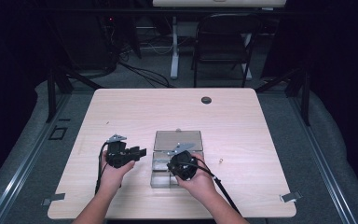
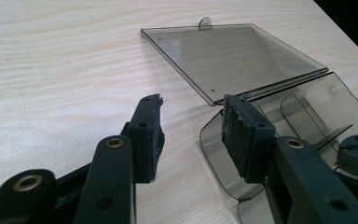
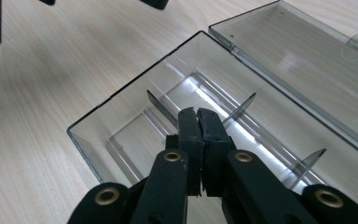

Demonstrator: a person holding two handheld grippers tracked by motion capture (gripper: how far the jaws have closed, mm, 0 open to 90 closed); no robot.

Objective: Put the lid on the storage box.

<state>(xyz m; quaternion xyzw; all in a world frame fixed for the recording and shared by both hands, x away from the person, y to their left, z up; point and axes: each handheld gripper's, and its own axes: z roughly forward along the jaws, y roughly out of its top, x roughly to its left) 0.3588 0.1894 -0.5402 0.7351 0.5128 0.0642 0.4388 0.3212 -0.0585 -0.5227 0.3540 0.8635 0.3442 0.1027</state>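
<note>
So there's a light wood counter point(image 1: 135, 112) with a clear smoky plastic organizer box point(image 1: 164, 173) sitting near the person's edge, roughly in the middle. Its lid point(image 1: 178, 140) is flipped all the way open and lies flat on the counter on the far side of the box, with a little hanging tab point(image 2: 205, 22) sticking out of its far edge. Inside the box you can see thin dividers point(image 3: 240, 108) splitting it into compartments, and from the right gripper view they look empty. The left claw point(image 1: 141, 152) is just beside the box's left side, hovering over bare wood, its jaws clearly apart with nothing between them. The right claw point(image 3: 198, 117) sits over the box, pointing down into it, jaws pressed together with nothing pinched between them as far as I can tell. Off to the right of the box there's a tiny light-coloured bit point(image 1: 221, 160) lying on the counter, too small to say what it is. Further back there's a dark round grommet point(image 1: 206, 100) in the counter, and a folding chair point(image 1: 223, 42) on the floor behind.
</note>
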